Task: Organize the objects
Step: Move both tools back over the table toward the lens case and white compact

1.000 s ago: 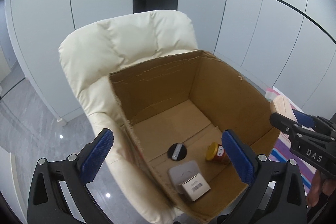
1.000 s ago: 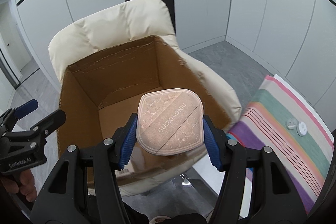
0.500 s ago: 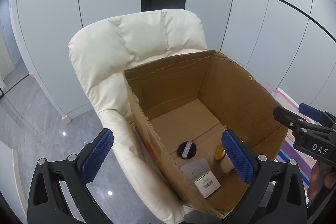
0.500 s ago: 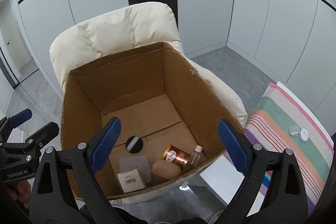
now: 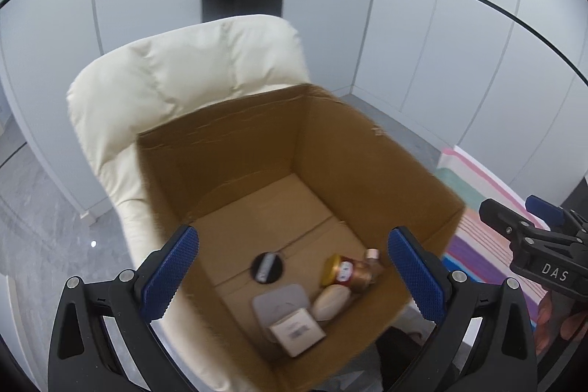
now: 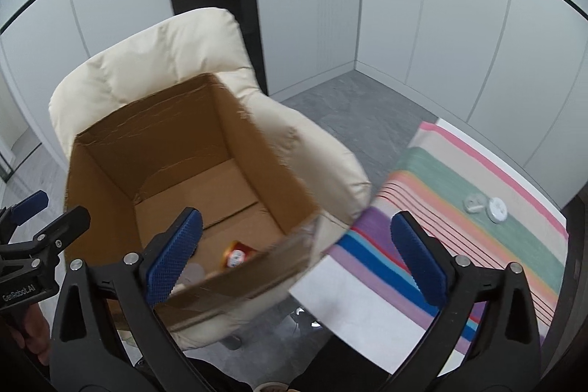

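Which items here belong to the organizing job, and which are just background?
Job:
- cardboard box
- beige pad in the box
- red jar
- white carton
- black disc
- two round white pieces on the striped cloth

Background:
- cream chair
- wall panels

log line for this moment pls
task: organize objects | right gripper: jaws opening, empty | left gripper: open, empty | cardboard box: on chair, holds beige pad
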Tool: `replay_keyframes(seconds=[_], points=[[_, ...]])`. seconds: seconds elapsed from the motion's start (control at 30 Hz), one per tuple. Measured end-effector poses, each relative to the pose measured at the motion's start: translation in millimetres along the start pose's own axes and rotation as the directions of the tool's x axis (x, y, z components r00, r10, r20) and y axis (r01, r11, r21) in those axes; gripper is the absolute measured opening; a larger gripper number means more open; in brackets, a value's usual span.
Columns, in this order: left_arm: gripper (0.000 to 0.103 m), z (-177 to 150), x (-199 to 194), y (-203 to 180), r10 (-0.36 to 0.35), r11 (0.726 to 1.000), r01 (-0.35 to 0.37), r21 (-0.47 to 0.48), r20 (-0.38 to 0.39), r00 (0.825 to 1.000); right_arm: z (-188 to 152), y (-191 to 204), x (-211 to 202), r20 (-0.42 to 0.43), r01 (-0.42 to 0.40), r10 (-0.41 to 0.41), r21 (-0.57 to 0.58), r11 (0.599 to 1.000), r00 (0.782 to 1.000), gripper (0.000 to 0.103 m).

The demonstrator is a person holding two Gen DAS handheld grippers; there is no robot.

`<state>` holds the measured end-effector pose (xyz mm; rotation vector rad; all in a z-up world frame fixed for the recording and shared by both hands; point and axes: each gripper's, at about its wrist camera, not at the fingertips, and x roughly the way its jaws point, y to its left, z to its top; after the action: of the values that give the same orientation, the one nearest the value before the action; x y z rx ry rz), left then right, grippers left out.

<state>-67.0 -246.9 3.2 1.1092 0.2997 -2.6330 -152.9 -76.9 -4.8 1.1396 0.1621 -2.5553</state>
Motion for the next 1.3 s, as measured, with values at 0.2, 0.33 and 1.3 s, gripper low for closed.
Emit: replay_keyframes(seconds=[0.2, 0.33, 1.3], points=[[0.103, 2, 7, -37, -0.034, 0.998, 0.034, 0.045, -0.001, 0.999, -5, -44, -8, 0.006, 0.049, -0.049, 0.054, 0.997, 0.999, 0.103], [0.103, 2, 11, -64, -0.066, 0.995, 0.066, 0.074, -0.007, 0.998, -13, -76, -17, 0.007, 0.080, -0.081, 0.096, 0.992, 0.997, 0.103], [0.103, -25, 16, -242, -0.246, 0.924, 0.253, 0.288, -0.061, 0.967, -81, -243, -82, -0.029, 0.269, -0.273, 0.295, 0.917, 0.962, 0.103]])
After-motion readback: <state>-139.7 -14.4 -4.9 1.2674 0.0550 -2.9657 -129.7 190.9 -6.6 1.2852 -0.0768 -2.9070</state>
